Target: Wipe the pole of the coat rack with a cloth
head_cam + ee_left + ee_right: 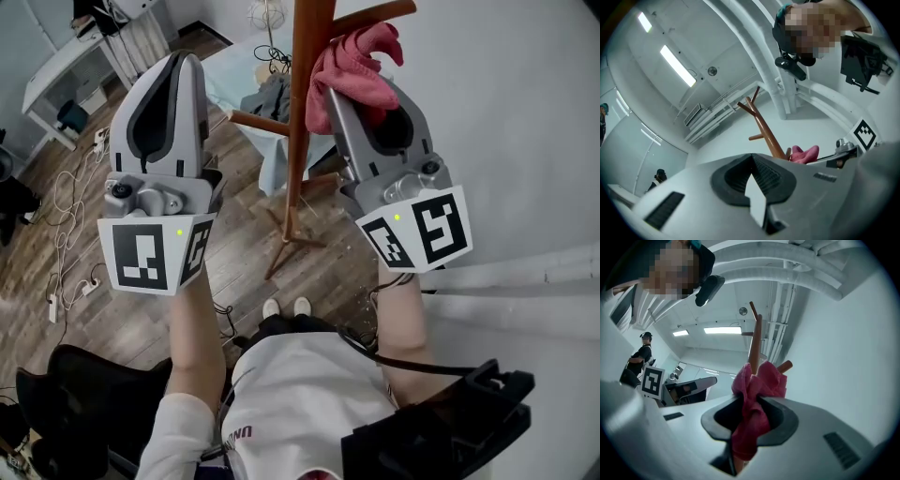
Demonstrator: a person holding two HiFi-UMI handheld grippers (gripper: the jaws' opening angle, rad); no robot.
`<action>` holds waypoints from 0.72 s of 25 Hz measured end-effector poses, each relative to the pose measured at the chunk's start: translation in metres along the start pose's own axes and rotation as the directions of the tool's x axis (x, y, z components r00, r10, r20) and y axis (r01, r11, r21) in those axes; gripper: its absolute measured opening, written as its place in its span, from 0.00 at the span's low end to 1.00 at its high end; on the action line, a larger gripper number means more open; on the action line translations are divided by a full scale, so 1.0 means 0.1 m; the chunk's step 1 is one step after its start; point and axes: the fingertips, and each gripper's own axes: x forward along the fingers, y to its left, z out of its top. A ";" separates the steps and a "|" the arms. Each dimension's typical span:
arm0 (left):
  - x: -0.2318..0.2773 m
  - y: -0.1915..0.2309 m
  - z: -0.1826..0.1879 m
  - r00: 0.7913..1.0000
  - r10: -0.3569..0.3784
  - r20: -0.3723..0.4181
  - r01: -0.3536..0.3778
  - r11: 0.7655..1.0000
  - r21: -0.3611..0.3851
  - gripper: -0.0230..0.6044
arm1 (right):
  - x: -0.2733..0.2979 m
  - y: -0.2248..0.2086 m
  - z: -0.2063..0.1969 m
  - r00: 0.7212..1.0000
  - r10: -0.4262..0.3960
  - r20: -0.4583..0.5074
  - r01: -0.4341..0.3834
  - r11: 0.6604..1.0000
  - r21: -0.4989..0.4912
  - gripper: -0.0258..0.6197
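— Two hand-held grippers are raised. What has the right hand-held gripper (336, 98) got?
— Its jaws are clamped on the pink cloth (361, 58), which bunches out past its tips.
— And the pole (302, 112)?
— Just left of that gripper's tips, the cloth seemingly touching it.
— The left hand-held gripper (185, 58)?
— Jaws closed together, nothing between them. The pole stands off to its right.
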 end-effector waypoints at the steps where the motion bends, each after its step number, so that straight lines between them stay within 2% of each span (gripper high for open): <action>1: -0.01 0.01 -0.02 1.000 0.002 -0.005 -0.002 1.000 -0.001 0.06 | -0.01 0.00 -0.02 1.000 -0.004 -0.006 0.004 1.000 0.002 0.18; 18: -0.13 0.03 -0.35 0.998 -0.009 -0.068 0.008 1.000 -0.014 0.06 | -0.14 -0.01 -0.50 0.994 -0.042 -0.104 0.047 0.998 0.048 0.18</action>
